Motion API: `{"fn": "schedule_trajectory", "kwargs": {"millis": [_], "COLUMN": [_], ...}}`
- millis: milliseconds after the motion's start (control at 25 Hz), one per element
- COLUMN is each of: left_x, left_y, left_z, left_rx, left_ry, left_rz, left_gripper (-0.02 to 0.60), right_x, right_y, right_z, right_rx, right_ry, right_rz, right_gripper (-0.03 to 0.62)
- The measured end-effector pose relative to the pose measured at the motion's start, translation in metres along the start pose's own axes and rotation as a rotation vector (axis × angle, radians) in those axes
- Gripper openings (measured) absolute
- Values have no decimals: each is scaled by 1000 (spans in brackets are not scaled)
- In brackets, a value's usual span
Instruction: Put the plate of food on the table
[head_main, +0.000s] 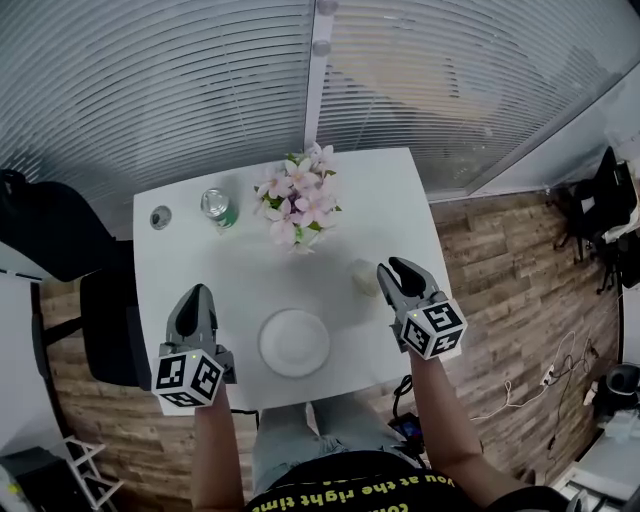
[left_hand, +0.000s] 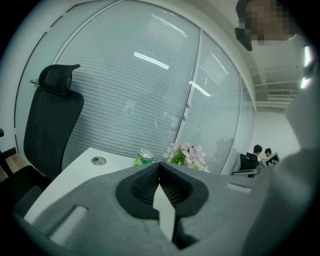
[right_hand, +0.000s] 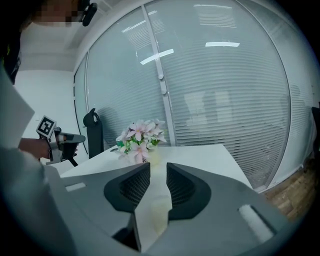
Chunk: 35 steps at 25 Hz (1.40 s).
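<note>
Left gripper (head_main: 197, 292): fingers were together. Right gripper (head_main: 392, 268): fingers stood slightly apart, pale cup (head_main: 362, 276) just beside. Plate (head_main: 294, 342), plain white, lay on surface (head_main: 180, 260).

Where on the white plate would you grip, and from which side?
The plate lies flat on the table, so take its thin rim, probably from the right, where the right gripper is close by, jaws apart.

The left claw (head_main: 197, 293) and right claw (head_main: 396, 268) each have a grey moulded body, black ribbed pads (right_hand: 135, 187) and, at the 6 o'clock end, a white cube (head_main: 188, 378) printed with black square markers. The person wears a black shirt (head_main: 350, 492) with yellow lettering and grey-blue trousers (head_main: 298, 440).
</note>
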<state>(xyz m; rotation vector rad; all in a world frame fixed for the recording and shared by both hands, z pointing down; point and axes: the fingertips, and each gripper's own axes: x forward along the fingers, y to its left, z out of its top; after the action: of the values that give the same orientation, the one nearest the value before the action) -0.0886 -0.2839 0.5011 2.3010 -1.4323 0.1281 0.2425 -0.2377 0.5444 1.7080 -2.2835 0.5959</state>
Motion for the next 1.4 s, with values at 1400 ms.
{"fn": "schedule_trajectory", "kwargs": {"millis": [1400], "left_x": [8], "left_y": [-5], "left_z": [-22], "left_rx": [16], "left_ry": [52], "left_rz": [-29], "left_gripper": [0], "right_x": [51], "right_y": [-3], "right_z": [-108], "right_rx": [-217], "right_ry": [348], "right_rz": [106], "right_gripper": [347]}}
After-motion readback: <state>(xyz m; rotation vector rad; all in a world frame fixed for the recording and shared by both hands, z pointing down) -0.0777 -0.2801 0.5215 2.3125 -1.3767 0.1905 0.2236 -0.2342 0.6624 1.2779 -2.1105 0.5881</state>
